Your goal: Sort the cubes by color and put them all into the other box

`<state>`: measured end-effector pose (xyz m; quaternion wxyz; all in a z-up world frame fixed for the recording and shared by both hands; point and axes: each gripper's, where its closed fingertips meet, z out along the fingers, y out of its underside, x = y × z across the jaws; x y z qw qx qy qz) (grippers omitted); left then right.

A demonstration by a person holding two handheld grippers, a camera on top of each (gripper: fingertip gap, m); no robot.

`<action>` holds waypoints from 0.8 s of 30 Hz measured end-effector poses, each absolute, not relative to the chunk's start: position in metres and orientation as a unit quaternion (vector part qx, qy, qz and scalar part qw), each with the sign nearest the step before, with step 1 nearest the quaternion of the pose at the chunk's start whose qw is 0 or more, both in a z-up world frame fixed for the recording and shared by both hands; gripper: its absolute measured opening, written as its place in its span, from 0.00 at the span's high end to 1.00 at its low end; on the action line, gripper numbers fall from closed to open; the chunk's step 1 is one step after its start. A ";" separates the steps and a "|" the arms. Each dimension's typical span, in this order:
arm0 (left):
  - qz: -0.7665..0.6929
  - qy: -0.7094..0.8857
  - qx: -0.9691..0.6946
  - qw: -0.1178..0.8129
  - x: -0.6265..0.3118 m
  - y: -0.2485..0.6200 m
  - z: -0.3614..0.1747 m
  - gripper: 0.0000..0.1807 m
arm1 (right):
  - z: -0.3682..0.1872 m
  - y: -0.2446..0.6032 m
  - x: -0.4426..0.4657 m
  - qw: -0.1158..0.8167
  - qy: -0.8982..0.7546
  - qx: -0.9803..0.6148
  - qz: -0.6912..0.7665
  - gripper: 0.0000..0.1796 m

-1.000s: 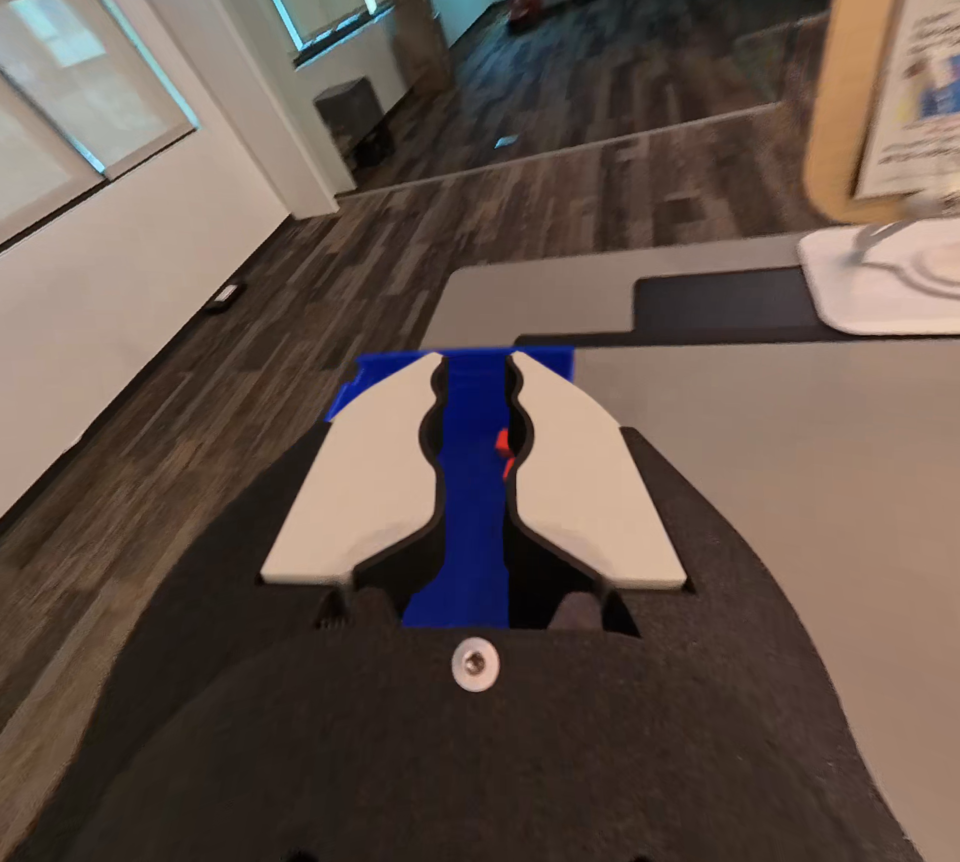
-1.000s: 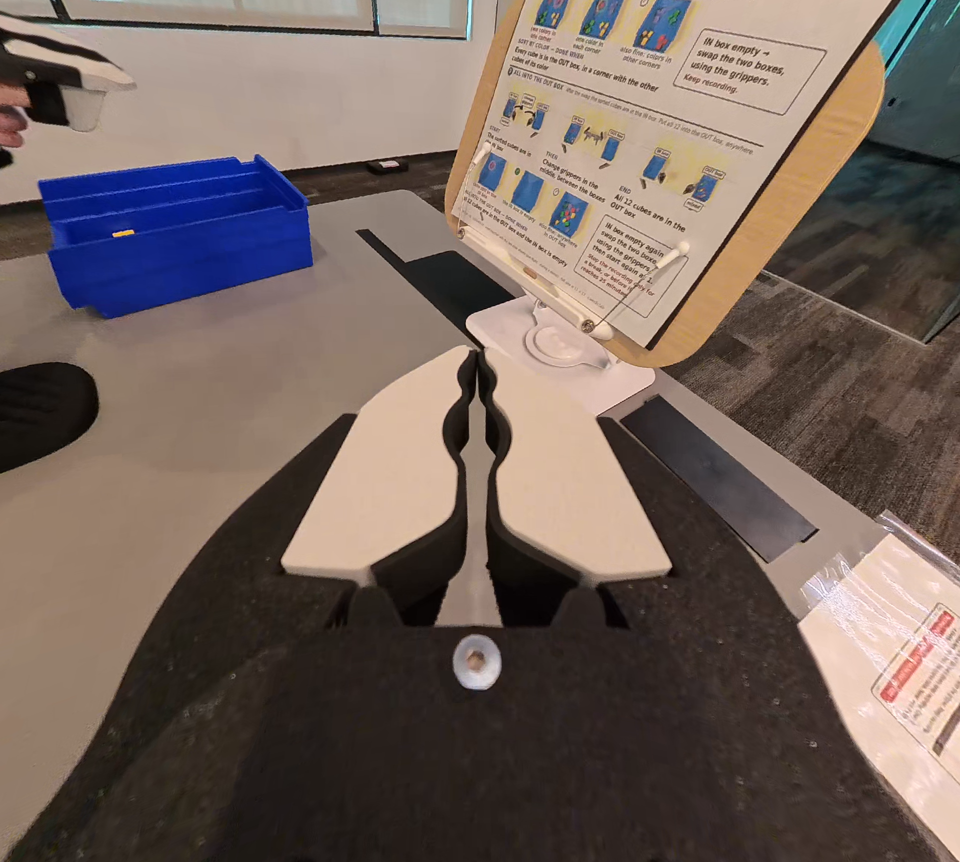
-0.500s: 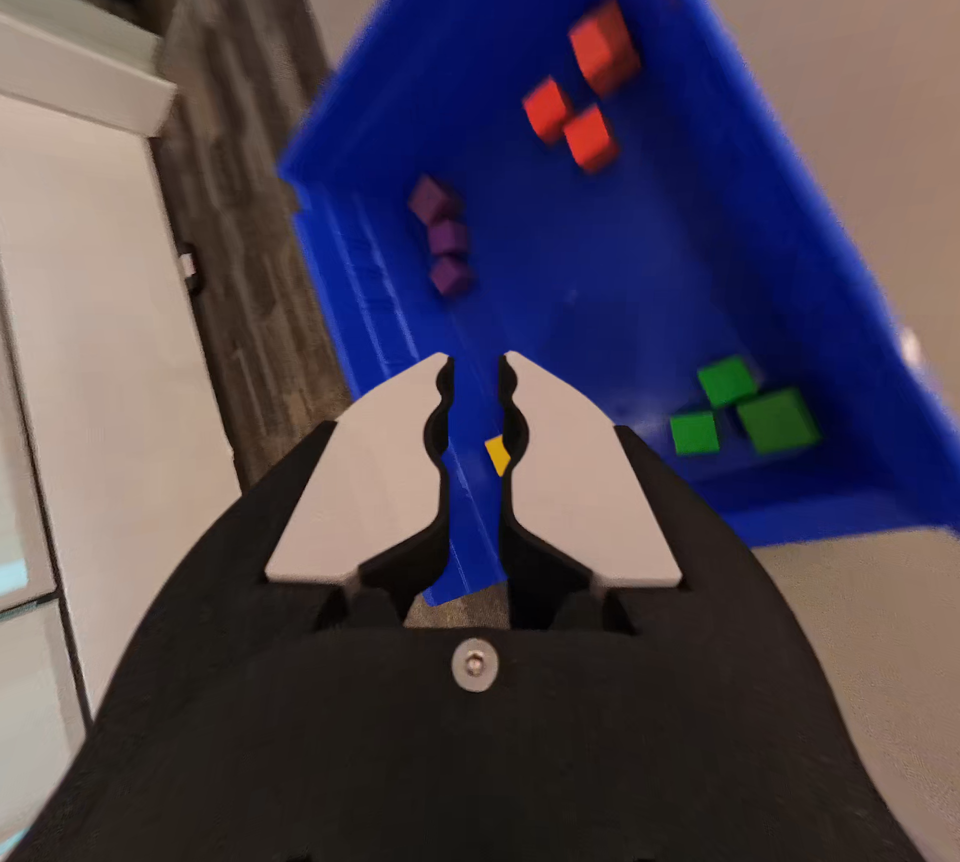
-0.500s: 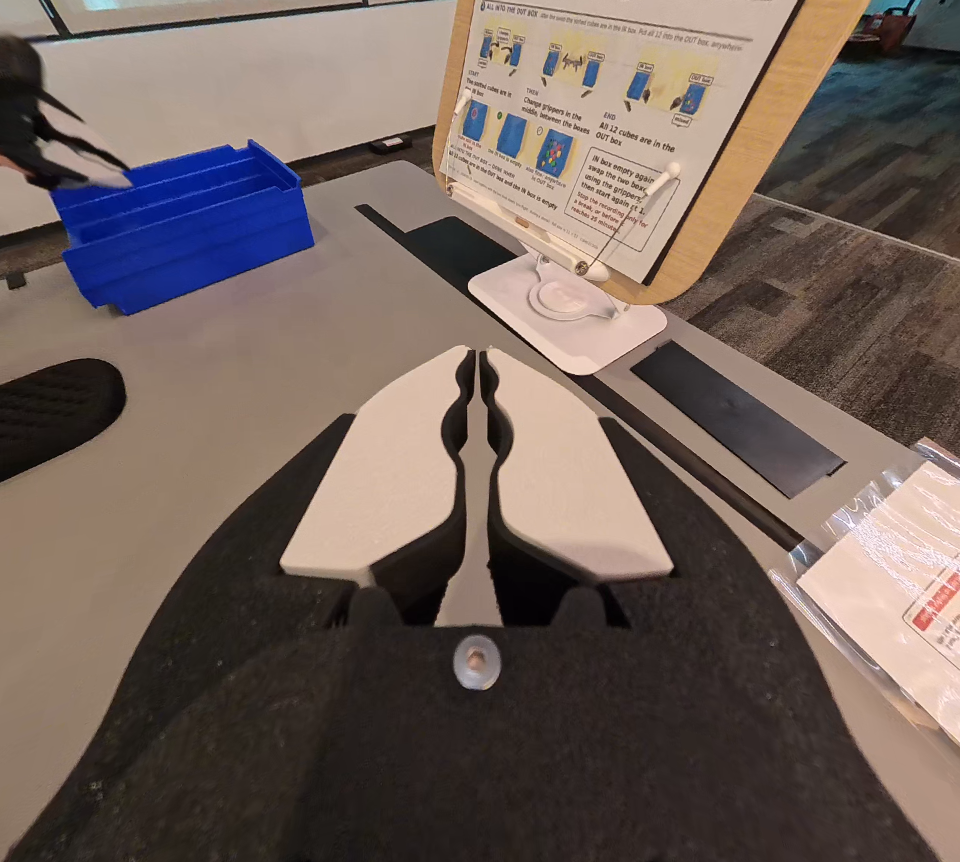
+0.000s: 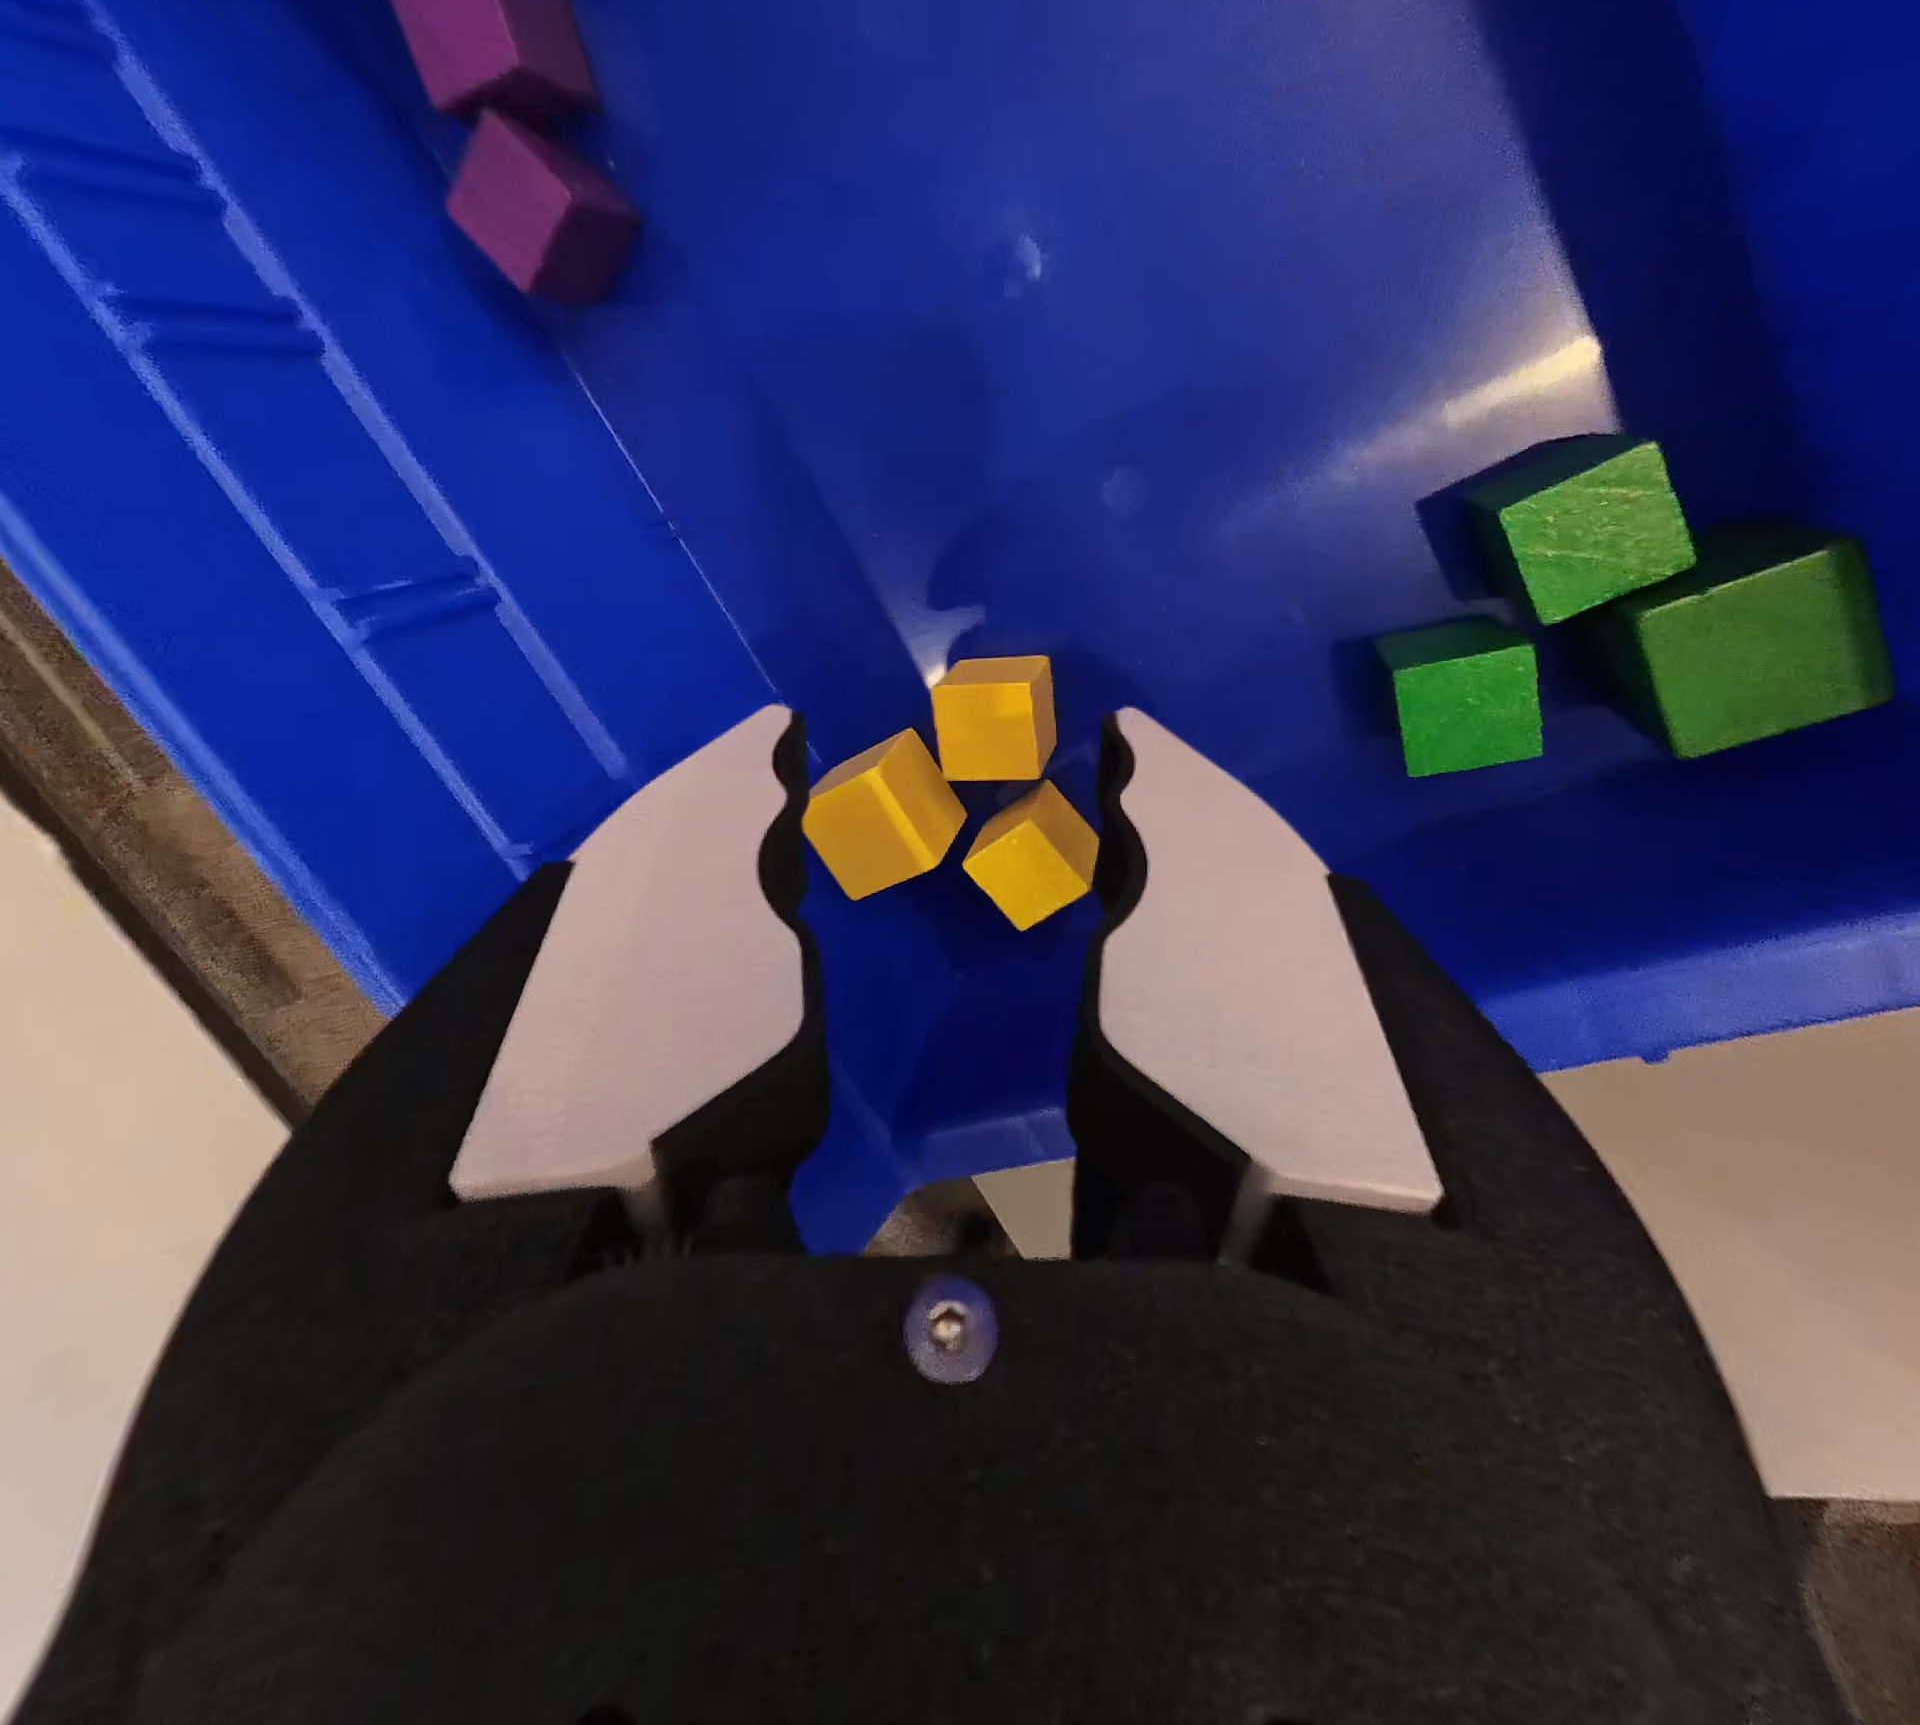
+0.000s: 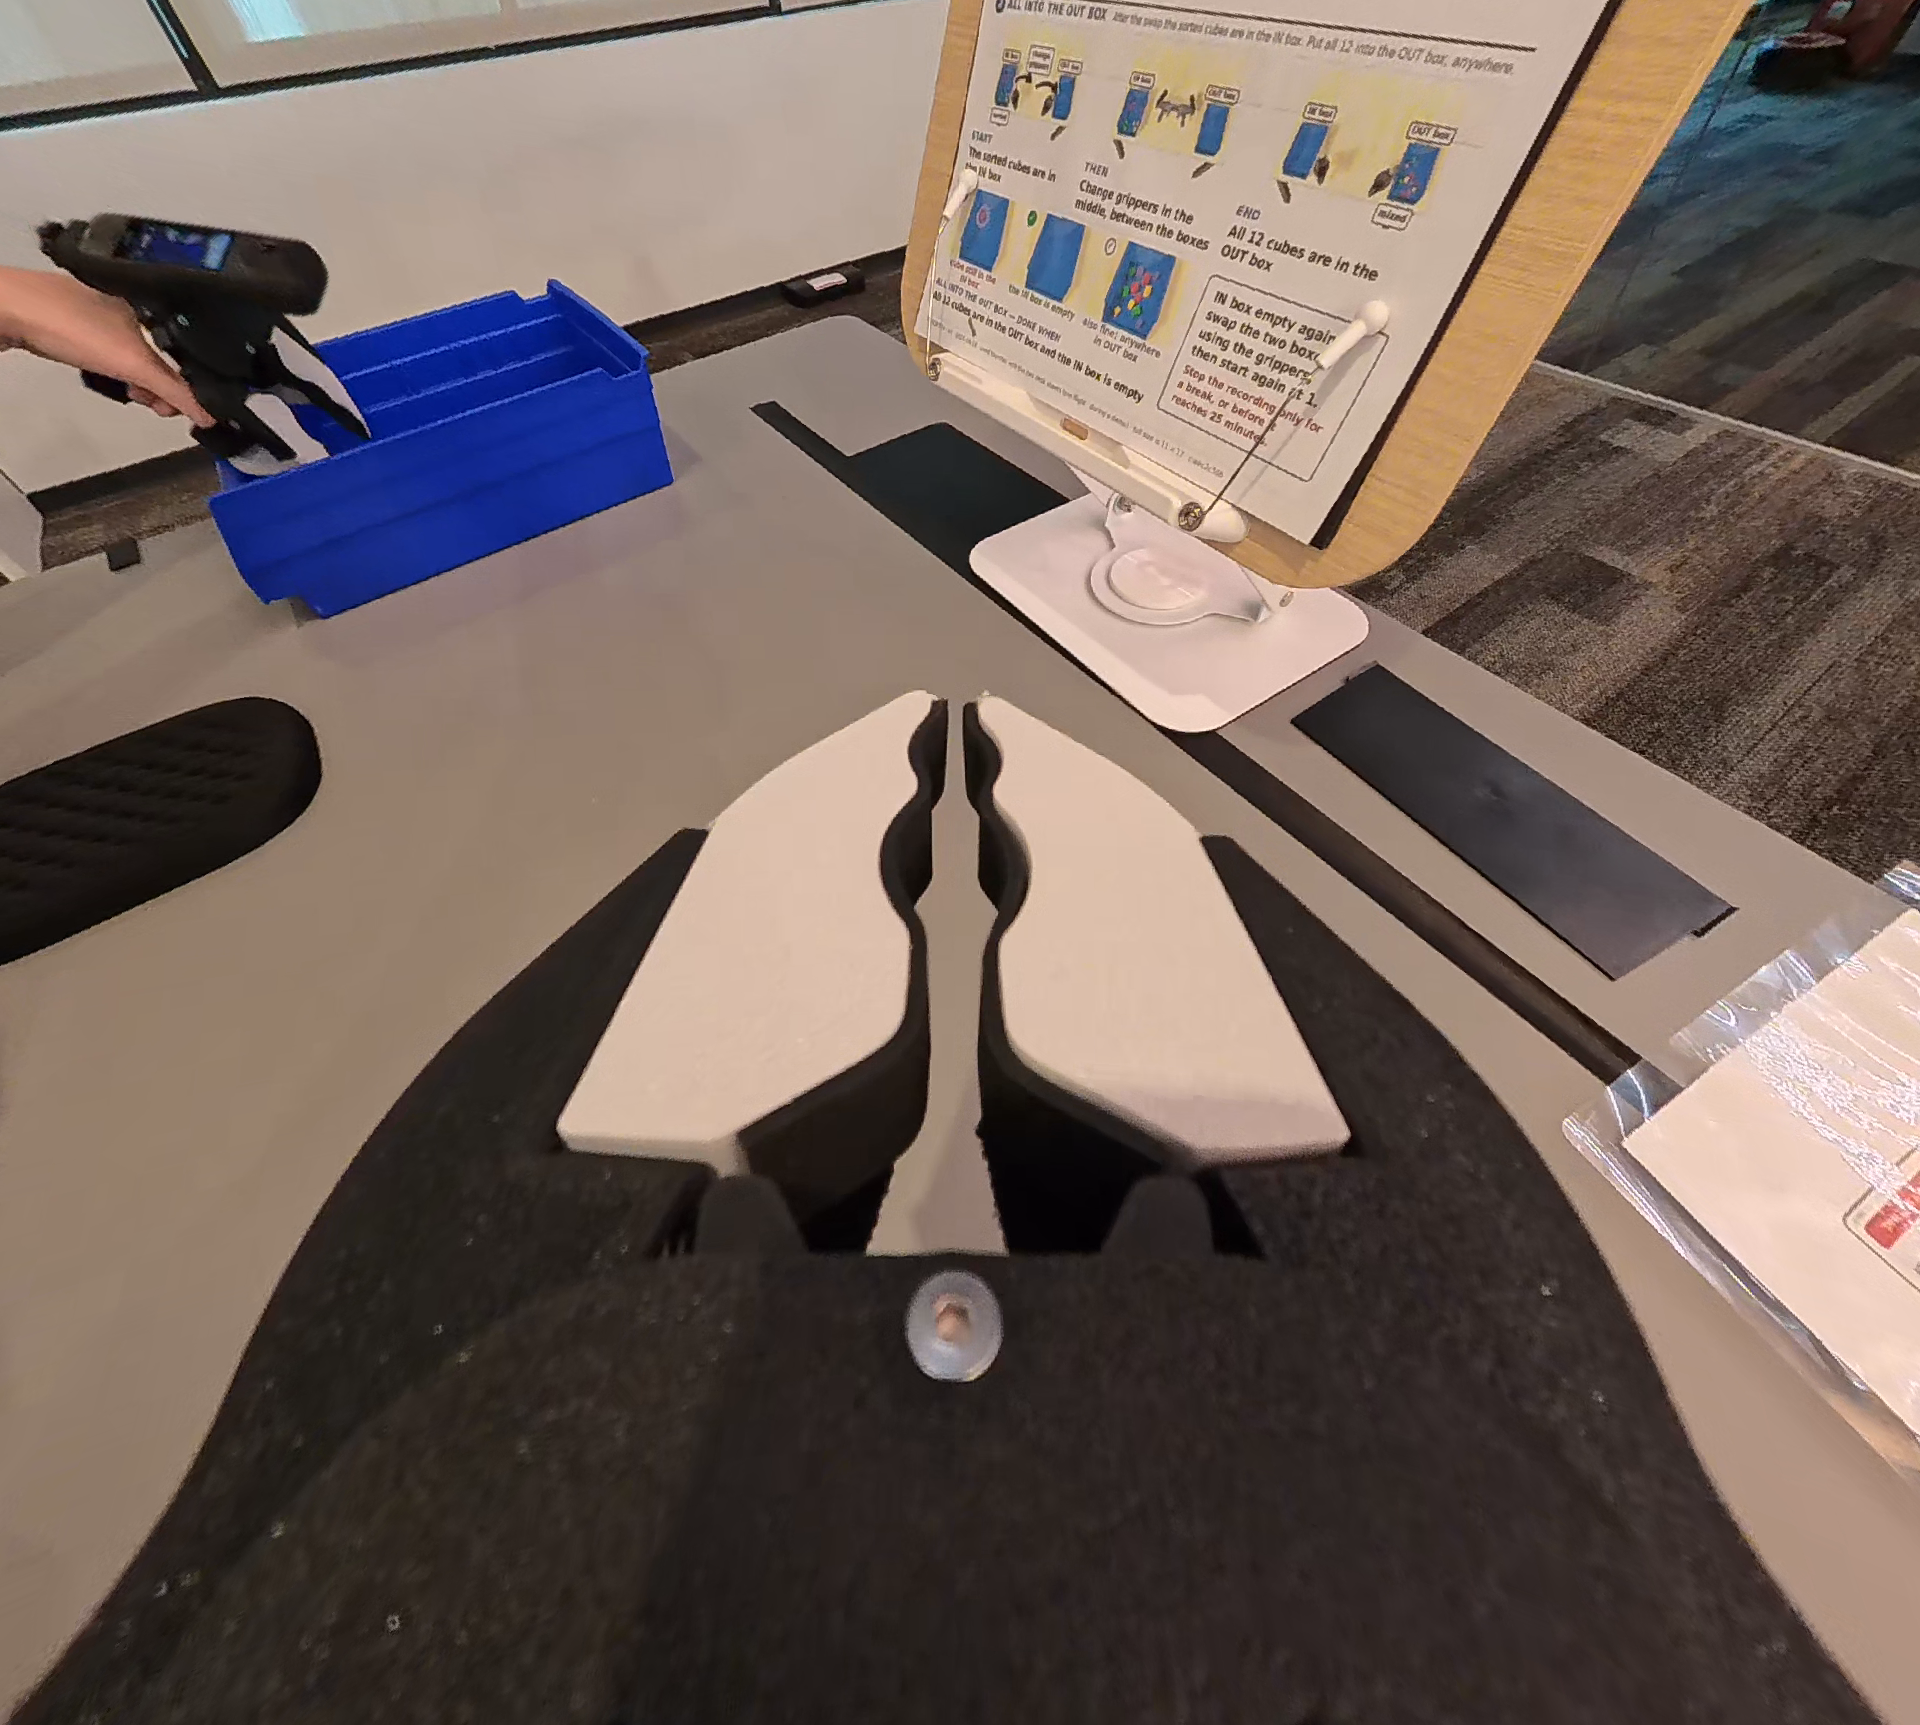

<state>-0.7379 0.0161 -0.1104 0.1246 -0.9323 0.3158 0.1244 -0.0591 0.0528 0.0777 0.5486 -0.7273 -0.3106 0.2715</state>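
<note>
**Caller:** Start on your left. What have you got?

**Me:** My left gripper (image 5: 951, 792) is tipped down into the near corner of the blue box (image 5: 1195, 169), fingers apart and holding nothing. Purple cubes (image 5: 488, 13) run in a line along the left wall. Straight ahead, three yellow cubes (image 5: 951, 797) huddle in the corner, touching one another, right between my fingertips. Off to the right sit three green cubes (image 5: 1621, 595), one of them propped on its neighbours.

**Caller:** So each colour has its own corner?

**Me:** That's how it reads, and I'd say the sorting is done for the colours I can see. I'm spread wide because the yellows are bunched; I judge I'll need to single one out, or the others get nudged.

**Caller:** And the right side?

**Me:** My right gripper (image 6: 956, 714) hangs above the grey table (image 6: 623, 740), fingers nearly together with a thin slit between, empty. It's idle, well apart from the box. Beyond it stands the instruction board (image 6: 1351, 148), and at the right edge a bagged sheet of paper (image 6: 1808, 1187). I can't spot the other box.
</note>
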 end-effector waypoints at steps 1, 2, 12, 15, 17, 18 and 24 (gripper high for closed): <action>0.135 0.323 -0.929 0.119 -0.739 0.017 -0.112 0.71 | 0.078 0.053 -0.059 0.549 -0.310 -0.727 0.272 0.99; 0.142 0.329 -0.927 0.112 -0.740 0.017 -0.114 0.72 | 0.078 0.053 -0.058 0.549 -0.309 -0.727 0.273 0.99; 0.137 0.334 -0.931 0.058 -0.746 0.010 -0.134 0.76 | 0.063 0.055 -0.056 0.520 -0.320 -0.750 0.254 0.97; 0.123 0.326 -0.935 0.062 -0.744 0.010 -0.135 0.78 | 0.063 0.054 -0.058 0.519 -0.319 -0.748 0.264 0.96; 0.117 0.323 -0.937 0.060 -0.744 0.009 -0.136 0.79 | 0.062 0.054 -0.058 0.514 -0.316 -0.750 0.272 0.96; 0.115 0.321 -0.938 0.059 -0.743 0.009 -0.136 0.80 | 0.061 0.054 -0.057 0.511 -0.315 -0.752 0.273 0.96; 0.108 0.318 -0.939 0.070 -0.740 0.010 -0.137 0.87 | 0.063 0.052 -0.053 0.516 -0.312 -0.748 0.276 0.96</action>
